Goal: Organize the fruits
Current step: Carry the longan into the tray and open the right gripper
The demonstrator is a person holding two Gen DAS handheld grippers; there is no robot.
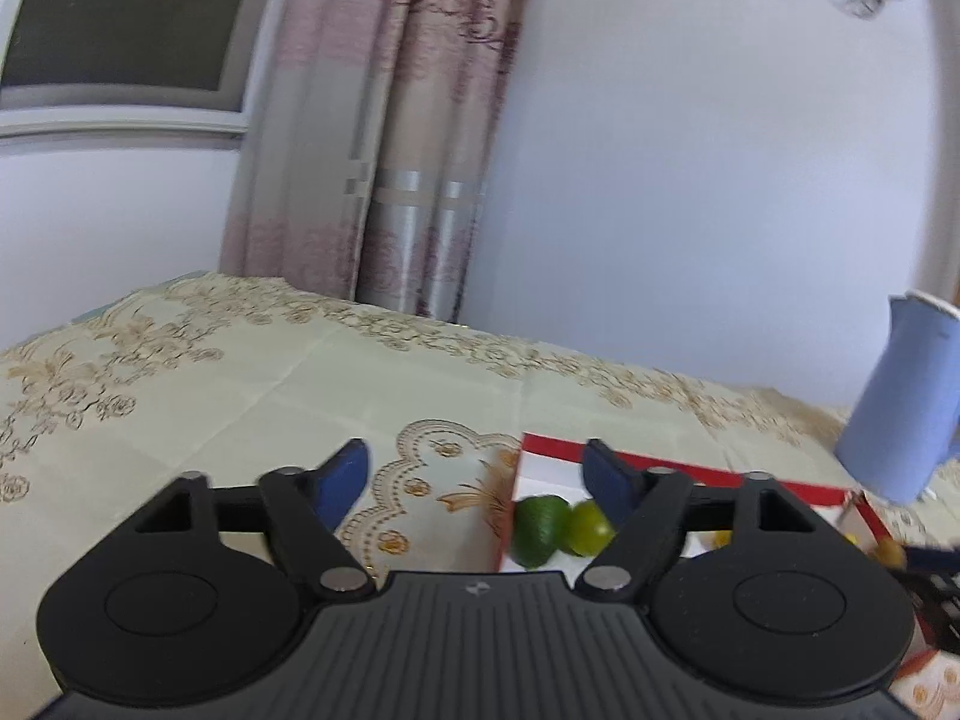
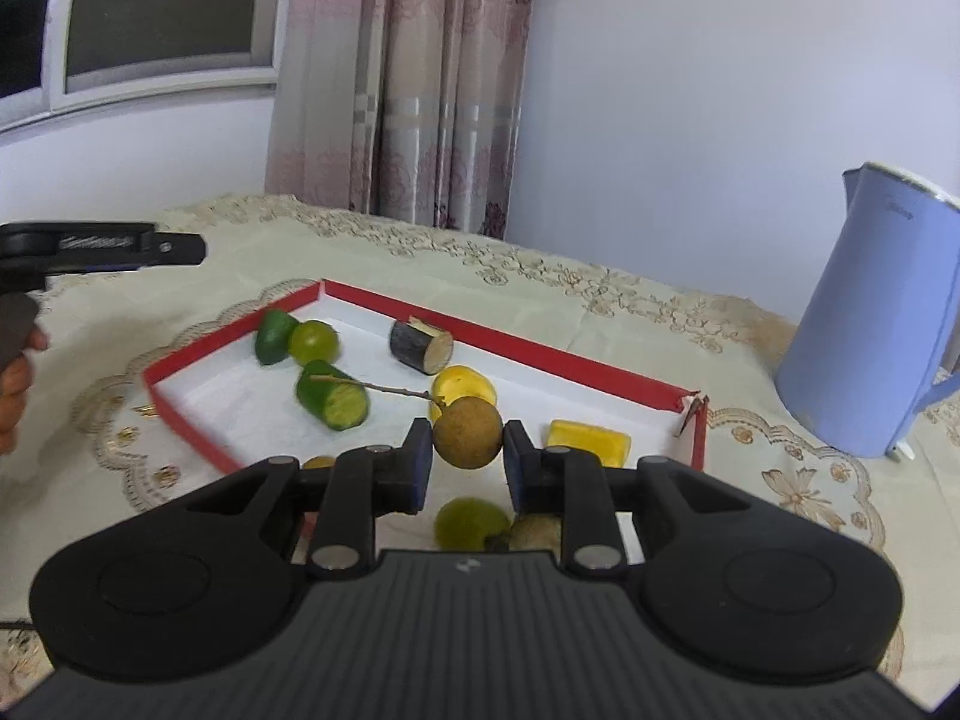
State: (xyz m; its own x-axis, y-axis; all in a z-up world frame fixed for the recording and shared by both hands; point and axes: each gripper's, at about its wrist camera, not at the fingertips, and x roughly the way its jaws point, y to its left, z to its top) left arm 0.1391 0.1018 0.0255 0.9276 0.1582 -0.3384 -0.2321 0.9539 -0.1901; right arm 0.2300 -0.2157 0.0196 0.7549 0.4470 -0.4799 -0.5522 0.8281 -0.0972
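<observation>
The right gripper hangs above the red tray, its jaws pinching a brown round fruit whose thin stem sticks out to the left. In the tray lie a cucumber piece, two limes, a dark cut chunk and yellow pieces. The left gripper hovers over the table beside the tray, jaws spread and holding nothing. A blue kettle stands to the right.

We see a blue kettle standing on the embroidered tablecloth, and behind it a pink curtain beside a window.
</observation>
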